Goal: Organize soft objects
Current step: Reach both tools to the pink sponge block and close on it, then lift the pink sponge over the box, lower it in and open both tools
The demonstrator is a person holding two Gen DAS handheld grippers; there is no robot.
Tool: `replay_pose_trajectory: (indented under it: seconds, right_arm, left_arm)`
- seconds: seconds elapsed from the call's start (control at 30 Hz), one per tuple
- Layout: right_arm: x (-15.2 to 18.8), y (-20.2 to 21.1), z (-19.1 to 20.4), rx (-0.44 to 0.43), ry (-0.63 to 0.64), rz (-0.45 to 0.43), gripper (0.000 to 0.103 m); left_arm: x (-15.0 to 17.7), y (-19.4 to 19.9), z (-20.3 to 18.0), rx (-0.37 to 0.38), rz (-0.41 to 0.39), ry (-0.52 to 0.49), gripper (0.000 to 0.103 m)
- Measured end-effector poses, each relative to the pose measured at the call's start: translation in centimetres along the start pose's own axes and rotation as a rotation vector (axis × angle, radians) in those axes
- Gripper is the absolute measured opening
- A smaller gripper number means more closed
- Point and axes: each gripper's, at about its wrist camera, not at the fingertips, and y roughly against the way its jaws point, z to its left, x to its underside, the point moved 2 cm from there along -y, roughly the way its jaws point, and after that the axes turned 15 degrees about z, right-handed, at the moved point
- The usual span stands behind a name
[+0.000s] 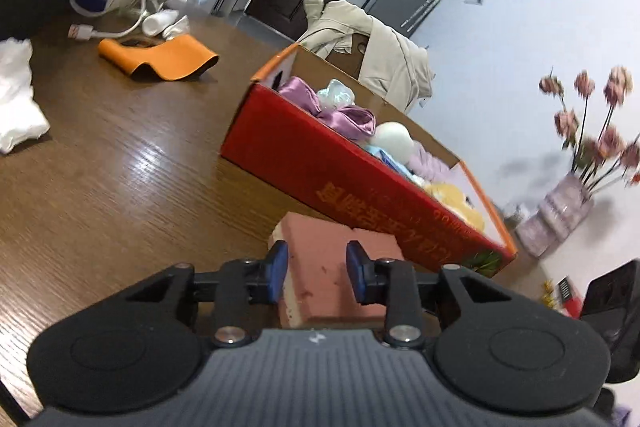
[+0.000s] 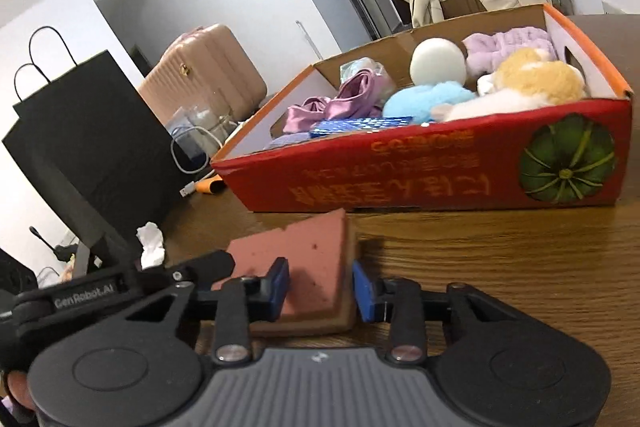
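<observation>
A pink sponge lies flat on the wooden table just in front of the red box, its far edge near the box's wall. It is straddled at opposite ends by the left gripper and right gripper, both set narrowly; whether the pads press it cannot be told. The box is filled with soft toys, and bare table is seen left of it up to an orange mat.

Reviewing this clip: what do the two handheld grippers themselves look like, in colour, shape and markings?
Both match: the left gripper and right gripper have blue finger pads on black linkage arms with silver pivot bolts, two round black side housings, and a grey ribbed centre plate bearing a small white logo. The right wrist view shows white "GenRobot.AI" lettering on the left gripper's black body. No cables visible.
</observation>
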Motion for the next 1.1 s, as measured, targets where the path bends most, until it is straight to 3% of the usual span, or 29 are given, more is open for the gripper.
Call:
replay_pose_trajectory:
  seconds: [0.3, 0.5, 0.67, 0.8, 0.93, 1.1]
  right_arm:
    - [0.6, 0.5, 0.8, 0.028, 0.042, -0.024, 0.031]
    - [3.3, 5.7, 2.4, 0.113, 0.096, -0.11, 0.031]
    - [3.9, 10.5, 1.7, 0.139, 0.058, -0.193, 0.031]
    - [1.6, 13.3, 1.7, 0.187, 0.073, -0.286, 0.031]
    - [-3.9, 14.3, 1.5, 0.204, 0.091, -0.357, 0.03]
    - [-12.5, 11.6, 1.0, 0.245, 0.096, -0.352, 0.029]
  left_arm:
    - [0.7, -0.3, -0.4, -0.003, -0.003, 0.007, 0.032]
    - [2.6, 1.7, -3.7, 0.069, -0.023, -0.047, 0.032]
    - [1.6, 2.4, -7.7, 0.146, -0.035, -0.138, 0.032]
    - [-1.9, 1.7, -10.4, 0.214, -0.048, -0.197, 0.032]
    - [-7.8, -0.2, -11.8, 0.279, -0.05, -0.219, 0.032]
    - [-16.2, -5.7, -9.3, 0.37, 0.064, -0.097, 0.032]
